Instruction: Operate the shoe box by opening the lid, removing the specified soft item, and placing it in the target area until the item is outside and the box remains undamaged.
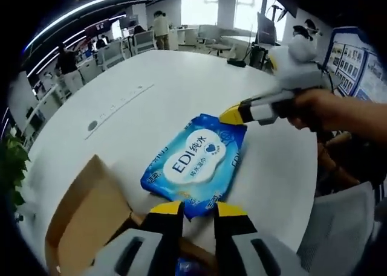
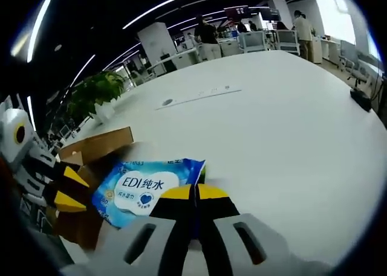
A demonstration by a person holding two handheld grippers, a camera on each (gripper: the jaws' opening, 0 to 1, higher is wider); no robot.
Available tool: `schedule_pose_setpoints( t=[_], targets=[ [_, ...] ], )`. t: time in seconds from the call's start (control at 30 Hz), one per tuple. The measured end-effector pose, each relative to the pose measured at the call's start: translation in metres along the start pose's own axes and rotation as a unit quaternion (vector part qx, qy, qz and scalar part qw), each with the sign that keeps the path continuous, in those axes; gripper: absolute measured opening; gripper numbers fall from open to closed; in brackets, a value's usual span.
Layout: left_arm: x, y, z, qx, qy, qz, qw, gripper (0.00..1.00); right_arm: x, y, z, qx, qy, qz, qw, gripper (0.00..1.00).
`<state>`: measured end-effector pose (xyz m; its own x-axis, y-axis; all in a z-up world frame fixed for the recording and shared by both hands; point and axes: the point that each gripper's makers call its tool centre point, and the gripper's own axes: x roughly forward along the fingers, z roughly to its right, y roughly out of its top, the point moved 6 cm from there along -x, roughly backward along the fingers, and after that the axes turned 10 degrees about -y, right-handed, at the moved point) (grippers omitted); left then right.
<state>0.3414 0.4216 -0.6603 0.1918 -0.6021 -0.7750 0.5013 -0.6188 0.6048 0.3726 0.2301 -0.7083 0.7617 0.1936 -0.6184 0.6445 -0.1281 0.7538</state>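
One blue wipes pack [image 1: 195, 165] lies on the white table [image 1: 139, 101], its far corner pinched by the right gripper [image 2: 195, 192]; the left gripper [image 1: 198, 211] is parted beside one cardboard box [image 1: 84, 203].

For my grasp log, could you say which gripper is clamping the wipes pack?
The right gripper, shut on the wipes pack; the left gripper has its jaws apart.

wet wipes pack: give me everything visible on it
The wet wipes pack is a soft, glossy blue plastic pouch with a white oval flap label printed "EDI" with Chinese characters and a small blue heart. It lies flat, label up, on the white table, beside the open brown cardboard shoe box. The right hand-held gripper is shut on one corner; the left hand-held gripper has its open jaws at the opposite edge.
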Motion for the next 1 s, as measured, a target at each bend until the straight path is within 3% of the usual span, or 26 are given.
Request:
schedule_pose_setpoints(
  t=[0.33,0.47,0.67,1.0],
  targets=[
    [-0.03,-0.002,0.01,-0.027,-0.004,0.053,0.9982,0.21,-0.005,-0.003,-0.001,0.001,0.006,-0.007,1.0,0.0],
    [-0.038,-0.006,0.01,-0.031,0.0,0.061,0.9977,0.21,-0.004,0.003,-0.005,-0.024,0.006,-0.006,0.9997,0.0],
    [-0.046,-0.012,0.008,-0.045,0.005,0.07,0.9966,0.21,0.003,0.016,-0.007,-0.022,0.003,0.015,0.9996,0.0],
    [-0.06,-0.022,0.002,-0.057,0.018,0.084,0.9947,0.22,0.013,0.011,0.004,-0.015,-0.02,0.003,0.9997,0.02]
  ],
)
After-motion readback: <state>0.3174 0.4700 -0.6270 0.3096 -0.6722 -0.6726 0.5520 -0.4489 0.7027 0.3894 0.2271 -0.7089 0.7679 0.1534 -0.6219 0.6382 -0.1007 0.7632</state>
